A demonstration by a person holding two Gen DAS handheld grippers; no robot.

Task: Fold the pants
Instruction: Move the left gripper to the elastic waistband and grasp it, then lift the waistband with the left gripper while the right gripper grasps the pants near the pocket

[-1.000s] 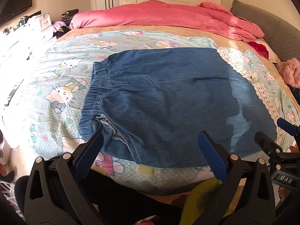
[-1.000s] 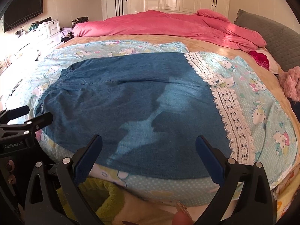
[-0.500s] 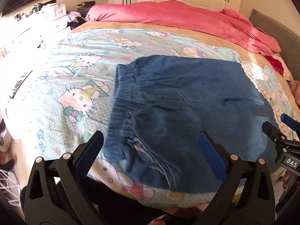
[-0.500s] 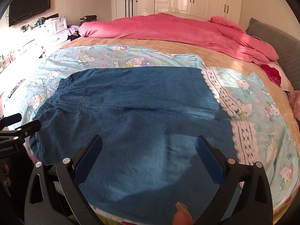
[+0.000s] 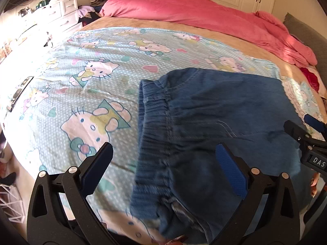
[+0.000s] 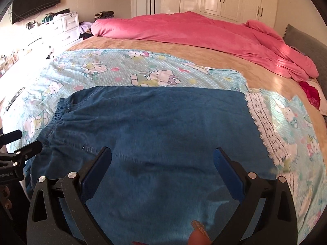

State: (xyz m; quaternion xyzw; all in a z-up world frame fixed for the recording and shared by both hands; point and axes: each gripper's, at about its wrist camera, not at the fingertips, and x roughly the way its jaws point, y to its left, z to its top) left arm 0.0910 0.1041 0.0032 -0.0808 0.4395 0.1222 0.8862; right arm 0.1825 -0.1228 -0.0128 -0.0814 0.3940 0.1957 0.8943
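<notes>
Blue denim pants (image 5: 214, 126) lie flat on the cartoon-print sheet (image 5: 81, 94), their elastic waistband (image 5: 155, 130) pointing left. My left gripper (image 5: 163, 163) hovers open just above the waistband's near corner, nothing between its fingers. In the right wrist view the pants (image 6: 163, 126) spread across the middle of the frame. My right gripper (image 6: 162, 166) hangs open over the middle of the denim, holding nothing. The right gripper's tip (image 5: 302, 132) shows at the left view's right edge, and the left gripper's tip (image 6: 18, 149) at the right view's left edge.
A pink duvet (image 6: 204, 34) is heaped along the far side of the bed. A grey headboard (image 6: 306, 40) and red cloth (image 6: 310, 94) sit on the right. White drawers (image 6: 65, 28) stand at the far left, with a remote (image 5: 18, 96) near the sheet's left edge.
Both grippers have moved forward and lower over the pants. The left one has swung left toward the waistband. Both stayed open.
</notes>
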